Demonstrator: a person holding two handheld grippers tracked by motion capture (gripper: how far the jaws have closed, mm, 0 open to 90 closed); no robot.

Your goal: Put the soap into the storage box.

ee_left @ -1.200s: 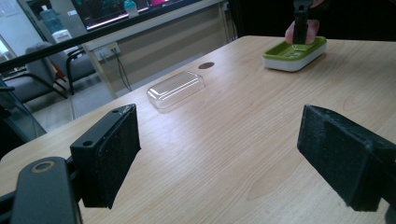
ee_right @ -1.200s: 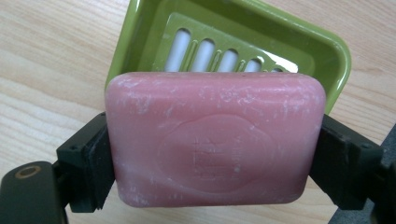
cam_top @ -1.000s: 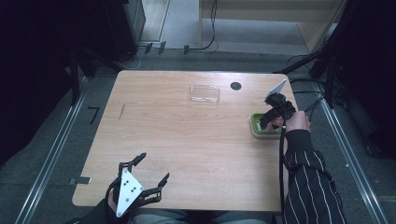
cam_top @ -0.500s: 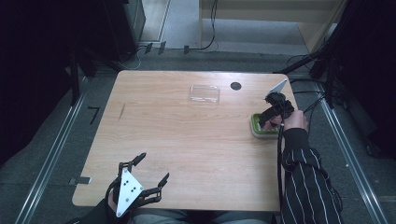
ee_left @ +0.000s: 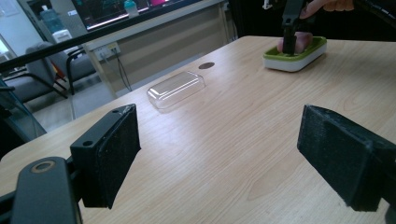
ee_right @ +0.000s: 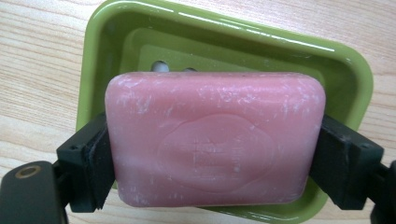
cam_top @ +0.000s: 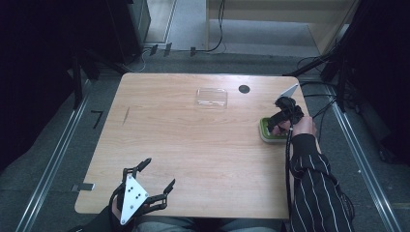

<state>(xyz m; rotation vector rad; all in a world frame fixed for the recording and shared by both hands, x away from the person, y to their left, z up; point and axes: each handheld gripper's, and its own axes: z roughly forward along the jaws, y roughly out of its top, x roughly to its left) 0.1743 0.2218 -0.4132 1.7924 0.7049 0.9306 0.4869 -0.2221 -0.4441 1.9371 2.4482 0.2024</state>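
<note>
Dark floor, cables and metal rails surround a pale wooden bench (cam_top: 193,145) with rounded corners. Close to its right edge, about midway along, sits a green rectangular plastic soap dish with a white base (cam_top: 270,131), and in it a pink rectangular bar of soap with rounded corners (ee_right: 215,137).

The right gripper (ee_right: 215,163) points down into the dish from above. Its black fingers (ee_right: 95,158) are closed on the two short ends of the bar, so the soap's long axis runs straight across from one pad to the other, in line with the dish's own long side. The bar hides most of the dish floor; whether it rests there or is just clear of it cannot be told. Any lift looks bound to go straight up, away from the green rim around it.

The left gripper (cam_top: 145,188) hovers at the near left corner of the bench, well apart from the dish, its fingers spread wide around nothing. A clear rectangular plastic lid (cam_top: 212,97) lies near the far edge, beside a small dark round hole (cam_top: 244,89). The right hand is by far the nearer to both soap and lid.
</note>
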